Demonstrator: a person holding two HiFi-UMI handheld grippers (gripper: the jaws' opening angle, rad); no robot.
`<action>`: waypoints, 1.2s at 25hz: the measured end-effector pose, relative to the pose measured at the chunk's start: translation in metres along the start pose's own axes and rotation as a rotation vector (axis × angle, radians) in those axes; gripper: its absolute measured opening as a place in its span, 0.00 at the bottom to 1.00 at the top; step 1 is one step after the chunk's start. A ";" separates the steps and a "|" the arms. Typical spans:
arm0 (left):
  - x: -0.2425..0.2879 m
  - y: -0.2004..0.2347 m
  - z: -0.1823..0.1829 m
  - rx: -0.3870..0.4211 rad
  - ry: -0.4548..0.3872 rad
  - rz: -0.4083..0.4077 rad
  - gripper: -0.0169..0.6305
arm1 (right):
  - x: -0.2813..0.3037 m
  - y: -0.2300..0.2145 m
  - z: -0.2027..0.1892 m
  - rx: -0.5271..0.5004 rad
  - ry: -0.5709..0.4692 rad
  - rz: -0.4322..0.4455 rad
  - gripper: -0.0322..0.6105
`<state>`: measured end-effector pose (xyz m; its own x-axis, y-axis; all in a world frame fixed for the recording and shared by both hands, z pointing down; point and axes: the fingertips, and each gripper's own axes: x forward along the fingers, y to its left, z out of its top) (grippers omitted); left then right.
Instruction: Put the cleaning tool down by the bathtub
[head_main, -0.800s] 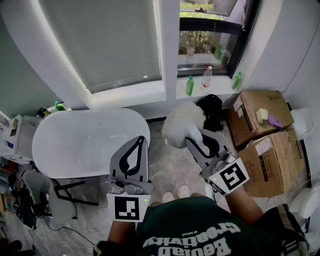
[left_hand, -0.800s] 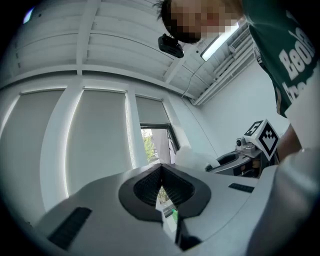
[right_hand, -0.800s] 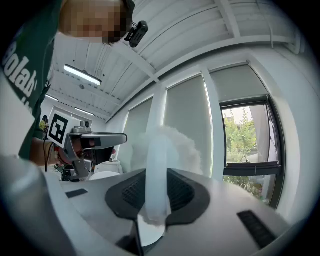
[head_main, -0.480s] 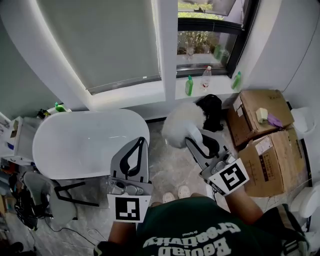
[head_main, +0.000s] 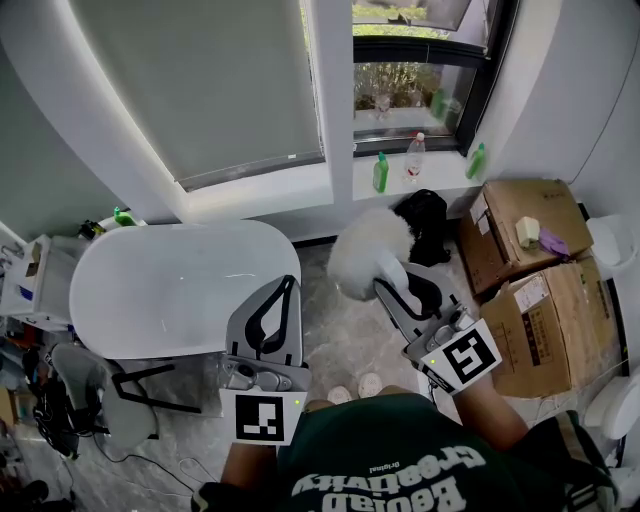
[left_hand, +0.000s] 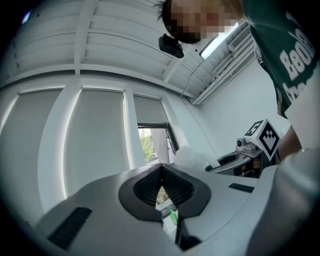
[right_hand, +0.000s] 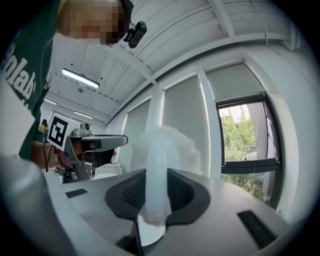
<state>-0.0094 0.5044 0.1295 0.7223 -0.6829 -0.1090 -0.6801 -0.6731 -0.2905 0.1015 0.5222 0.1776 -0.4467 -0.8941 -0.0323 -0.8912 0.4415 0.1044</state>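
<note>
A fluffy white duster (head_main: 368, 250), the cleaning tool, hangs over the marble floor just right of the white oval bathtub (head_main: 92, 272). My right gripper (head_main: 386, 276) is shut on its pale plastic handle (right_hand: 156, 165), and the fluffy head (right_hand: 176, 146) rises beyond the jaws. My left gripper (head_main: 288, 286) hovers by the tub's right end, shut with nothing between its pads (left_hand: 150, 186). Each gripper shows in the other's view: the right gripper (left_hand: 239, 158) and the left gripper (right_hand: 96, 145).
Two cardboard boxes (head_main: 522, 250) stand at the right, with a black bag (head_main: 424, 224) beside them under the window. Bottles (head_main: 380, 172) line the sill. A grey chair (head_main: 92, 392) and clutter sit left of the tub. The person's feet (head_main: 356, 384) are on the floor below.
Both grippers keep their poses and the duster stays in the right one. The whole view has only drifted slightly.
</note>
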 end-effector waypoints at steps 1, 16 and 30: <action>0.002 -0.002 -0.001 -0.002 0.005 0.002 0.04 | -0.002 -0.003 -0.001 0.005 -0.002 -0.002 0.19; 0.021 -0.046 0.000 -0.018 -0.027 0.000 0.04 | -0.030 -0.017 -0.020 0.067 -0.010 0.027 0.19; 0.019 -0.067 -0.006 -0.014 0.011 -0.024 0.04 | -0.047 -0.024 -0.029 0.085 -0.026 0.020 0.19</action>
<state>0.0493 0.5342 0.1521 0.7368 -0.6699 -0.0916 -0.6646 -0.6928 -0.2799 0.1458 0.5512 0.2052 -0.4655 -0.8832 -0.0567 -0.8850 0.4652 0.0201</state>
